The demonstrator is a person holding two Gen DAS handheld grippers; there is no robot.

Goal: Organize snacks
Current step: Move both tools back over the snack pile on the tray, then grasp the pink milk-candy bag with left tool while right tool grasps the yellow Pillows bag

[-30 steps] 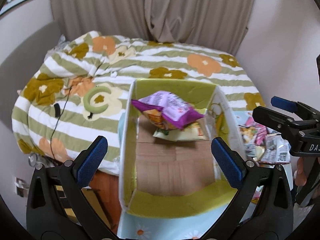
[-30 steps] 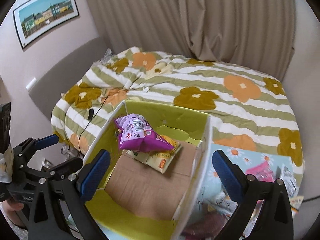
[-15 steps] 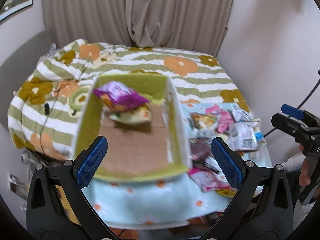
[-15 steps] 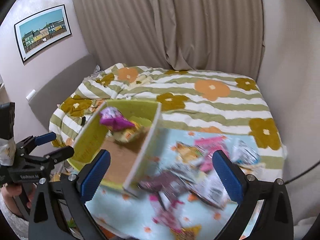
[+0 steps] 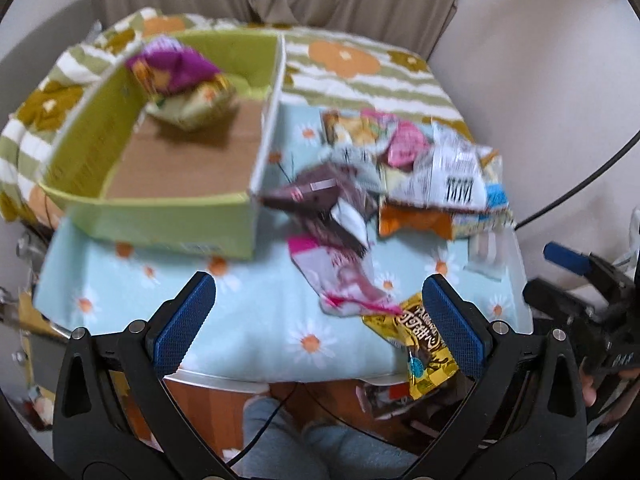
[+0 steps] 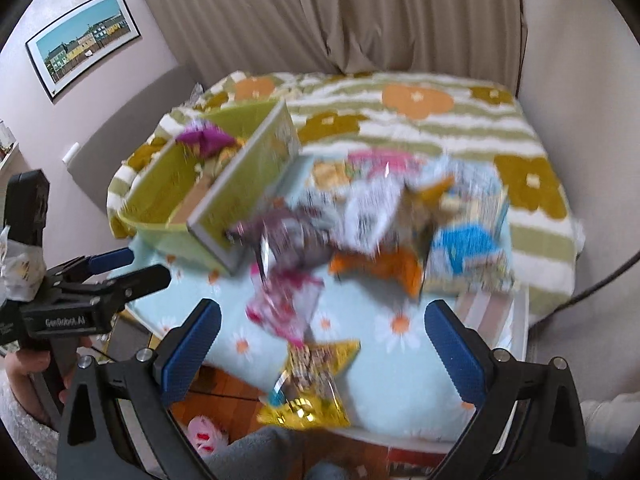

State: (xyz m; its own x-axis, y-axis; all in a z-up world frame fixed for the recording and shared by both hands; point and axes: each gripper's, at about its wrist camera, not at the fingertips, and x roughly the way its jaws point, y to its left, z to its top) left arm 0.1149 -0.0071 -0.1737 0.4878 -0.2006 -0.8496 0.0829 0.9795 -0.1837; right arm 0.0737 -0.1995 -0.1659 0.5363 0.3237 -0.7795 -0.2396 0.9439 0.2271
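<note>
A green cardboard box [image 5: 172, 222] [image 6: 160, 196] stands at the left of a small table with a light blue daisy cloth [image 5: 248, 320]. Inside it, a purple snack bag [image 5: 176, 64] lies on a pale green one [image 5: 192, 106]. A pile of loose snack packets [image 5: 400, 176] [image 6: 384, 216] lies to the right of the box; a pink packet [image 5: 340, 276] and a gold packet [image 5: 424, 344] [image 6: 308, 384] lie near the front edge. My left gripper [image 5: 320, 320] and my right gripper [image 6: 324, 344] are both open and empty above the table's front edge.
A bed with a green striped flower quilt [image 5: 360, 68] stands behind the table. Curtains [image 6: 360, 16] hang behind it and a framed picture [image 6: 84, 40] is on the left wall. A black cable [image 5: 580, 184] runs along the right wall. Wooden floor [image 6: 224, 392] shows below the table.
Both grippers have pulled back from over the box and swung right, so the loose snack pile and the table's front edge have come into view. Both stay open and empty.
</note>
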